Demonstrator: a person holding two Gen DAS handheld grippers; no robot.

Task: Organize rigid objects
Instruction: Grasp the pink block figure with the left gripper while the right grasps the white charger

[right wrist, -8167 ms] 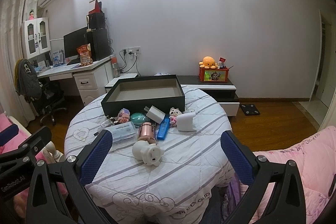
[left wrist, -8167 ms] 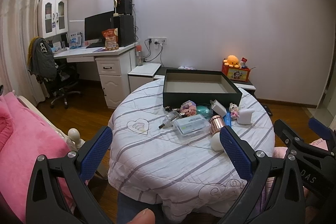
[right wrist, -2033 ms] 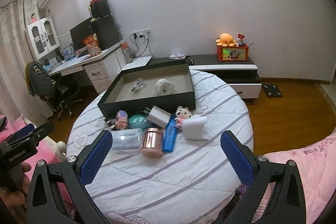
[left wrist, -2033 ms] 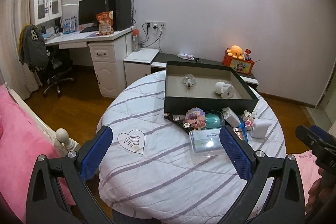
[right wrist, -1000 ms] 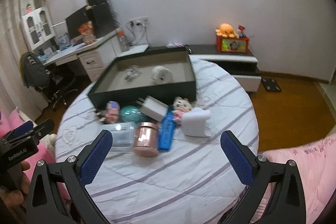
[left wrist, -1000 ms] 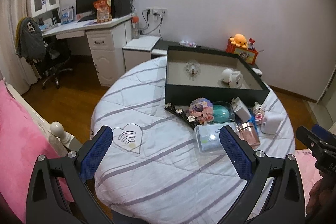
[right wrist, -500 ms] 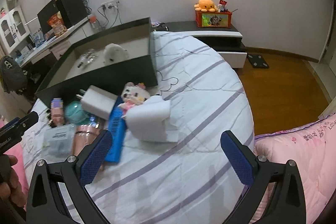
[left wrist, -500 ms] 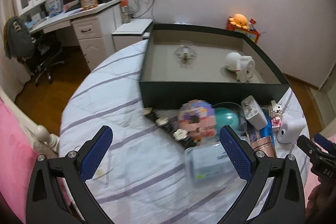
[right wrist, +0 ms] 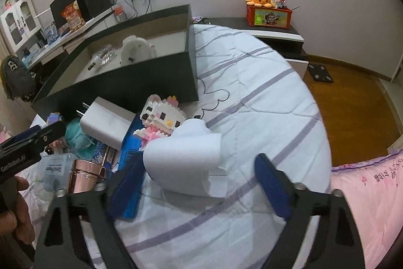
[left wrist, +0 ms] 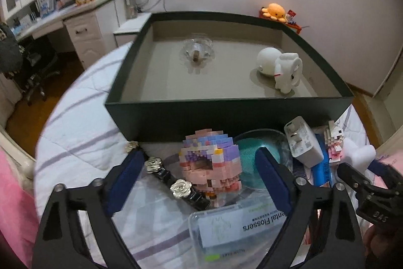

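Left gripper (left wrist: 197, 172): jaws closing, blue pads either side of the pink-and-purple brick figure (left wrist: 211, 164) with gaps showing; nothing pressed.
Black strap (left wrist: 167, 174): glossy band with 3 metal flower studs, lying between the left pad and the brick figure.
Clear case (left wrist: 226, 223): flat plastic, label reads "Dental Flossers"; it lies nearest the camera.
Teal ball (left wrist: 248, 149): mesh-textured, under a clear dome, just right of the brick figure.
Charger (left wrist: 303, 143): white 2-pin block, printed text too small to read.
Box (left wrist: 226, 115): dark green card, grey inside, holding 1 clear faceted piece (left wrist: 197, 52) and 1 white animal figure (left wrist: 279, 68).
Copper cup (right wrist: 84, 179): shiny ribbed metal, on its side.
Blue pack (right wrist: 131, 150): flat, barcode on its face.
Cat brick figure (right wrist: 161, 119): white and pink, leaning on the blue pack.
Right gripper (right wrist: 199, 184): jaws closing around the white scalloped block (right wrist: 183, 155); pads clear of it.
Table (right wrist: 264, 97): round, quilted white cover with lilac stripes; bare cloth to the right, up to its edge.
Writing: "DAS" on 1 gripper body.
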